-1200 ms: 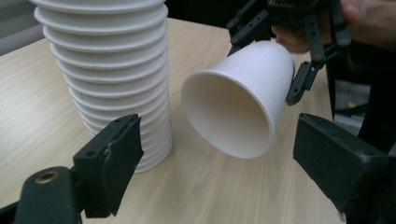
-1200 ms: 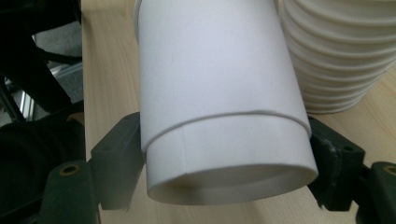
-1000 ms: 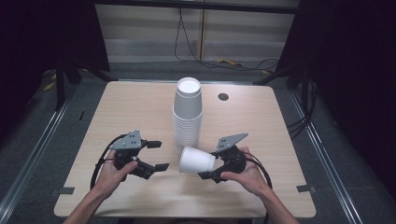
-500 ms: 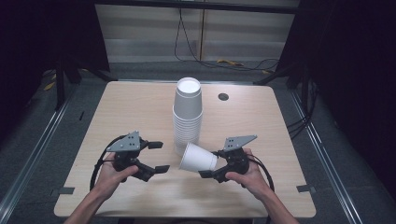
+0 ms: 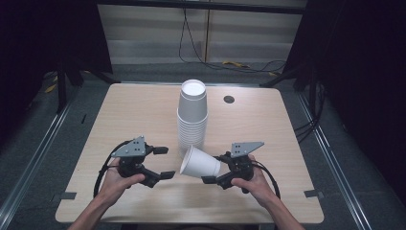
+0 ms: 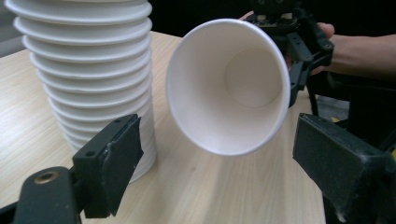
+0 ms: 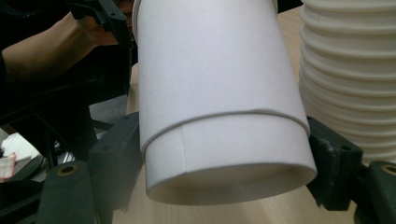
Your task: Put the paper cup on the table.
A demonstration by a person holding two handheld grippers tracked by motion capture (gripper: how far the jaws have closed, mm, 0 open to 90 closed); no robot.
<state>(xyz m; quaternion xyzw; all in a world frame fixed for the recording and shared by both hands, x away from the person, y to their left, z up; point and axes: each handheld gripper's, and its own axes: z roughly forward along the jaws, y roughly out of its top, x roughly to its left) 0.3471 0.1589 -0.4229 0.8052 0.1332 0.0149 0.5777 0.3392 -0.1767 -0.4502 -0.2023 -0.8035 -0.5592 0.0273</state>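
Right gripper clamped on a paper cup near its base, tipped sideways, mouth toward the left gripper, just in front of the cup stack. Left jaws wide apart, holding nothing. Probably a handover, or possibly a restack. Next: closing gently on the rim without crushing it.

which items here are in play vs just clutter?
In play:
- single paper cup, held on its side by the right gripper
- cup stack
- left gripper, open

Lying about:
- cables on the floor
- table grommet
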